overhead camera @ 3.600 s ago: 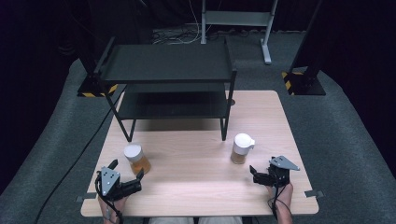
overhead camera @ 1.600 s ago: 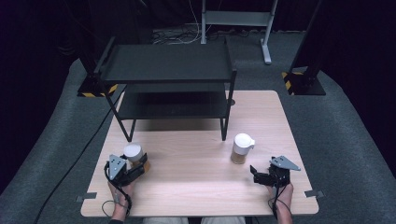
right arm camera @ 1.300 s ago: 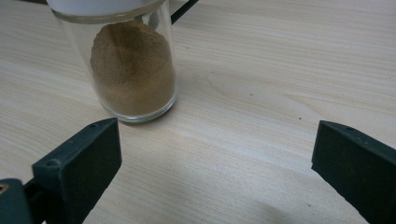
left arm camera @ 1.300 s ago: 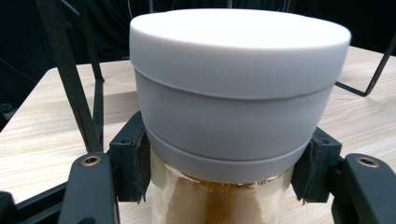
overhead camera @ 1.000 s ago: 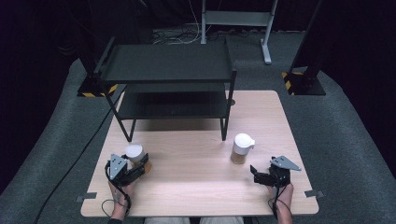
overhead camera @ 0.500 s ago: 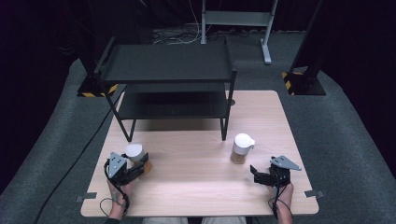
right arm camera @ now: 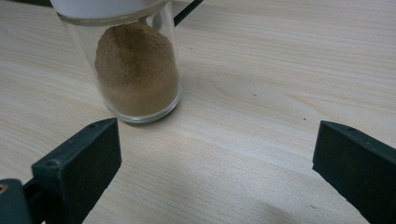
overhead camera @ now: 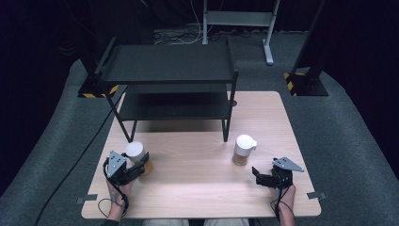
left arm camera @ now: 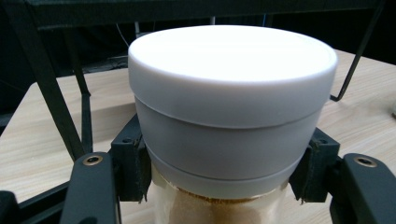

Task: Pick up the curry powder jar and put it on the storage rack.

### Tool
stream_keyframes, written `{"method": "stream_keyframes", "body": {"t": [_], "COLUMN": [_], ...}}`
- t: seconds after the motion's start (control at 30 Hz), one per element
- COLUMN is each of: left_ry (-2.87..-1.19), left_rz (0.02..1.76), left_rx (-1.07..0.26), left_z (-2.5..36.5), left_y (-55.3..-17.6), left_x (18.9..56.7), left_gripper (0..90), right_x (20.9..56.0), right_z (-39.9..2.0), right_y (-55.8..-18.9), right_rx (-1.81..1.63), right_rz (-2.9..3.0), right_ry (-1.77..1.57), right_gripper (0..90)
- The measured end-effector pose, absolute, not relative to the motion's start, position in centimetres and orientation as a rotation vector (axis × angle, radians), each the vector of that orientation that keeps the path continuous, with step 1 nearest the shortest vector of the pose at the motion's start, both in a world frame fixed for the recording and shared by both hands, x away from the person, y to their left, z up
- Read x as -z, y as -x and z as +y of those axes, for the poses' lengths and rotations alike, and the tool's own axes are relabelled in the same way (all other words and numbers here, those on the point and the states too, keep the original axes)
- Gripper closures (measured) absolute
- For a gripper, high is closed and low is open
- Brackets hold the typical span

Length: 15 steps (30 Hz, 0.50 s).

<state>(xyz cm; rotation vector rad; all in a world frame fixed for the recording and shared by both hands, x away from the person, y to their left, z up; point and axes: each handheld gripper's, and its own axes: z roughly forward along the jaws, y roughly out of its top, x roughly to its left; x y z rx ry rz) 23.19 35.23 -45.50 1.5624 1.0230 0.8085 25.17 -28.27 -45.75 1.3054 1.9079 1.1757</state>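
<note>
A glass jar (overhead camera: pixel 135 151) with a white lid and brown powder stands at the table's front left. My left gripper (overhead camera: pixel 139 162) is shut on it; in the left gripper view both pads (left arm camera: pixel 133 168) press the jar (left arm camera: pixel 231 116) just under the lid. A second jar (overhead camera: pixel 243 149) of the same kind, its lid with a small spout, stands at the front right. My right gripper (overhead camera: pixel 256 175) rests open just in front of it. In the right gripper view that jar (right arm camera: pixel 137 70) is beyond the left finger (right arm camera: pixel 77 163), not between the jaws.
A black two-tier metal rack (overhead camera: pixel 169 66) fills the far half of the wooden table (overhead camera: pixel 197 188), with its legs close behind both jars. A cable trails off the table's left edge. Dark carpet and stand bases surround the table.
My left gripper moved forward from the front edge to the left jar and closed around it. Over the last second it has barely shifted. The right gripper and its jar stayed put.
</note>
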Motion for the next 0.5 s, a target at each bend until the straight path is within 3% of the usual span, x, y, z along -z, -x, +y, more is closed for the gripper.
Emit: {"method": "stream_keyframes", "body": {"t": [0.5], "left_ry": [-1.552], "left_rz": [0.996], "left_rx": [-0.779], "left_z": [35.3], "left_y": [-23.6], "left_x": [44.1], "left_gripper": [35.0], "right_x": [45.8], "right_z": [-28.3], "right_y": [-25.2], "right_rx": [-1.180], "right_rz": [1.906], "right_ry": [-1.310], "right_gripper": [0.0]}}
